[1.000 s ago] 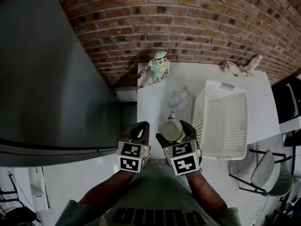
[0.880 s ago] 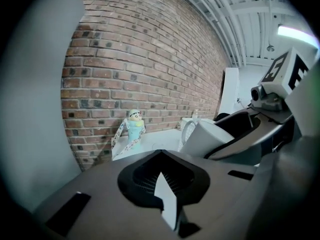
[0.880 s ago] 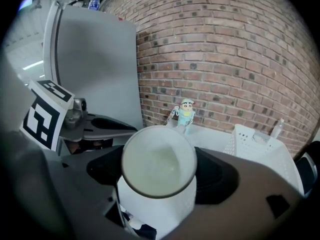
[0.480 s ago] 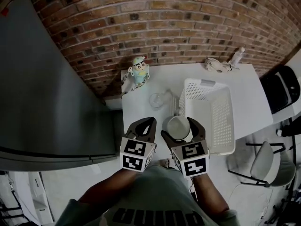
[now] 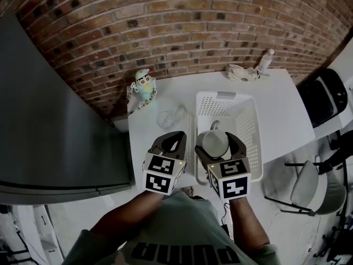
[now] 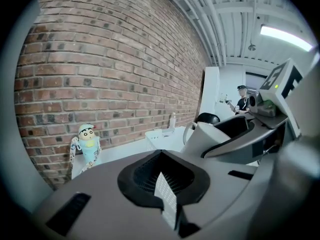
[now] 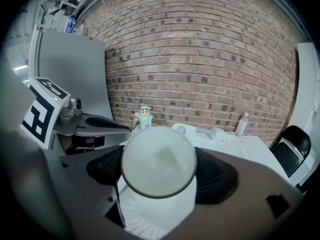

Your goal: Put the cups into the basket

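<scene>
Nearest, the left gripper (image 5: 173, 141) hangs over the counter's (image 5: 276, 109) near-left corner, its fingers together on nothing. Beside it the right gripper (image 5: 218, 147) has its fingers clamped on the white mug (image 7: 159, 160), held above the near end of the perforated basket (image 5: 249, 131) — not yet in it. The step in hand looks like the release: lower the mug close to the basket floor, clear of the walls, then open gently. Farther on, a clear glass cup (image 5: 167, 117) waits between the basket and the counter's left edge.

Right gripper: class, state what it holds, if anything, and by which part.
A white cup, clamped across the sides of its body by the right gripper.
</scene>
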A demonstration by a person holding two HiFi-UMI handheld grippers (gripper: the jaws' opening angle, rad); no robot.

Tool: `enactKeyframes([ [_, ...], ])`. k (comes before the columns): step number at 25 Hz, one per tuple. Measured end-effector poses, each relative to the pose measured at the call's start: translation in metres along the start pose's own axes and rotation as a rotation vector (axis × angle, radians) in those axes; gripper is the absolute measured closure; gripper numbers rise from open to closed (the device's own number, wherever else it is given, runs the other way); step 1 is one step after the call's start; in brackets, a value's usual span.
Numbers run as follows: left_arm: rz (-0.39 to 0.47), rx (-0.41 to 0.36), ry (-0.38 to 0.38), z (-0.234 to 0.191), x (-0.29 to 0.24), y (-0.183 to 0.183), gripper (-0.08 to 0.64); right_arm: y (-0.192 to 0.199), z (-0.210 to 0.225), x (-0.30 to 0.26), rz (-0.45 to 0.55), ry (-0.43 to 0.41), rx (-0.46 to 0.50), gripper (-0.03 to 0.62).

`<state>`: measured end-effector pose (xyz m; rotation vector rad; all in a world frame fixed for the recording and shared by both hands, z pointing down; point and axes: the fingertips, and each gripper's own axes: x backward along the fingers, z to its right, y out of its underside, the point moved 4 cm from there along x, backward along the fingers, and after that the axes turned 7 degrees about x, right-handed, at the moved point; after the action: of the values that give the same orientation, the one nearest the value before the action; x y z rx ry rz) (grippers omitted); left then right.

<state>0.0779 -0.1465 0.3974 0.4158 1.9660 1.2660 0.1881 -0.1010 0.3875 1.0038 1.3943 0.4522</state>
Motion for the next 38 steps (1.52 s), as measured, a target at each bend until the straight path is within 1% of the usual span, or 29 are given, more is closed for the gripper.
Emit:
enactKeyframes([
  [3,-0.02,0.003,-0.007,0.004,-0.014,0.001,0.554,0.01,0.019,-0.01,-0.021,0.007,-0.008,0.195],
  [8,-0.046,0.011,-0.054,-0.002,-0.035,0.0,0.554,0.026,0.045,-0.032,-0.066,0.01,-0.019,0.195],
  [12,-0.069,0.021,-0.094,-0.011,-0.048,0.003,0.554,0.038,0.055,-0.053,-0.105,-0.017,-0.036,0.195],
  [16,-0.097,0.039,-0.125,-0.022,-0.061,0.01,0.554,0.051,0.067,-0.078,-0.15,-0.02,-0.016,0.195],
  [19,-0.12,0.053,-0.143,-0.029,-0.071,0.017,0.554,0.06,0.074,-0.098,-0.172,-0.021,-0.031,0.195],
  [25,-0.161,0.073,-0.157,-0.04,-0.088,0.032,0.554,0.09,0.09,-0.132,-0.262,0.018,-0.062,0.195],
  [32,-0.186,0.085,-0.165,-0.042,-0.097,0.046,0.554,0.119,0.107,-0.157,-0.321,0.068,-0.097,0.195],
  [38,-0.196,0.095,-0.162,-0.042,-0.099,0.053,0.554,0.13,0.116,-0.167,-0.351,0.1,-0.111,0.195],
])
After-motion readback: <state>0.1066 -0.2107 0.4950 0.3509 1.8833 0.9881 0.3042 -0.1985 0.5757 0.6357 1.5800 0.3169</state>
